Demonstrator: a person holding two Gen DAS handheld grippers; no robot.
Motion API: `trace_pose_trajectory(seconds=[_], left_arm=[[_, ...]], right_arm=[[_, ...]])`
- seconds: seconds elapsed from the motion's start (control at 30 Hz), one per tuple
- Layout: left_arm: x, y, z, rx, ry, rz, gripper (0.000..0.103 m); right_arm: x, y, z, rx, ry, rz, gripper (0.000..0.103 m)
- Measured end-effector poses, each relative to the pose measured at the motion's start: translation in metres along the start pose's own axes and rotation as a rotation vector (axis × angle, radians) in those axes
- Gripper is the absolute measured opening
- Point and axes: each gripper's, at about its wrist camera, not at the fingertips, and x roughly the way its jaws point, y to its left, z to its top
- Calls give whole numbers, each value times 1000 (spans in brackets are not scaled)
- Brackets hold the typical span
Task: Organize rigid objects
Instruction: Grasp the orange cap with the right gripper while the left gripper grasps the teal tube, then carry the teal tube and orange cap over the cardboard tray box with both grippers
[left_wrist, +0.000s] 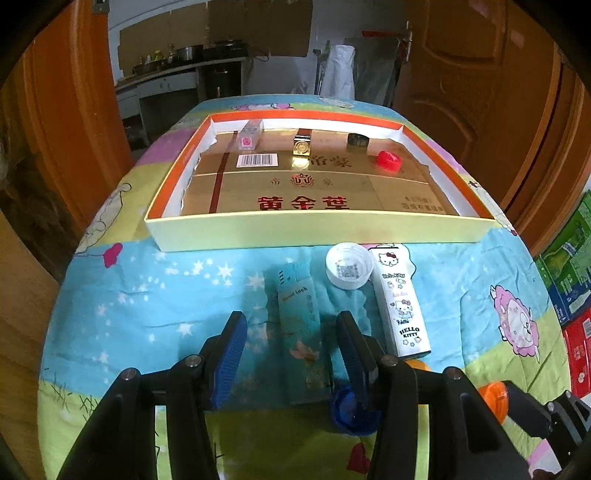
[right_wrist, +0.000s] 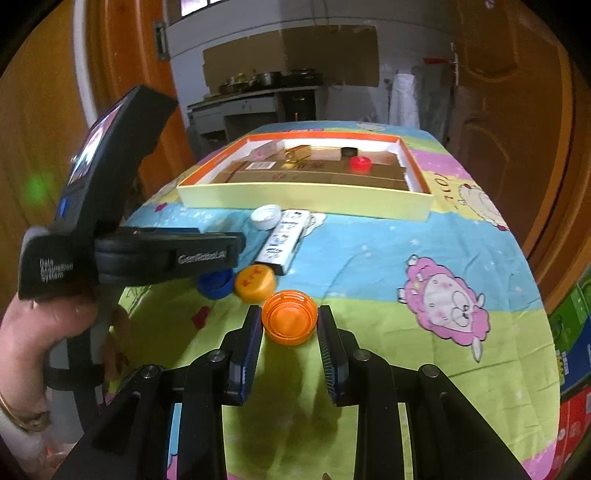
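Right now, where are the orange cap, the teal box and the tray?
orange cap (right_wrist: 289, 322): right wrist view, its open inside.
teal box (left_wrist: 298, 325): left wrist view, middle of its top face.
tray (left_wrist: 317, 230): left wrist view, its near wall.

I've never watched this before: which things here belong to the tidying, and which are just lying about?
Part of the job:
shallow box
orange cap
teal box
Hello Kitty box
white cap
blue cap
yellow cap

Just lying about:
cartoon tablecloth
kitchen counter
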Motion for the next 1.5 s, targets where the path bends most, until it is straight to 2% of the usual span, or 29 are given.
trace_pose_trajectory(seconds=[0.07, 0.2, 0.5, 0.87, 1.1, 1.5], left_arm=[[0, 1, 0, -11, -3, 7, 49], [-1, 2, 1, -16, -9, 40, 22], [-4, 5, 2, -30, -20, 20, 22], [-41, 2, 15, -9, -110, -2, 22], [-57, 5, 29, -17, -149, -27, 22], [-57, 18, 57, -49, -183, -25, 22]], right_arm=[[-1, -6, 0, 17, -2, -1, 31], [-2, -15, 0, 44, -5, 0, 31], [-6, -24, 3, 78, -18, -3, 31], [-5, -30, 21, 103, -39, -16, 31], [-5, -33, 42, 101, -72, -29, 31], [-2, -34, 89, 79, -141, -40, 31]])
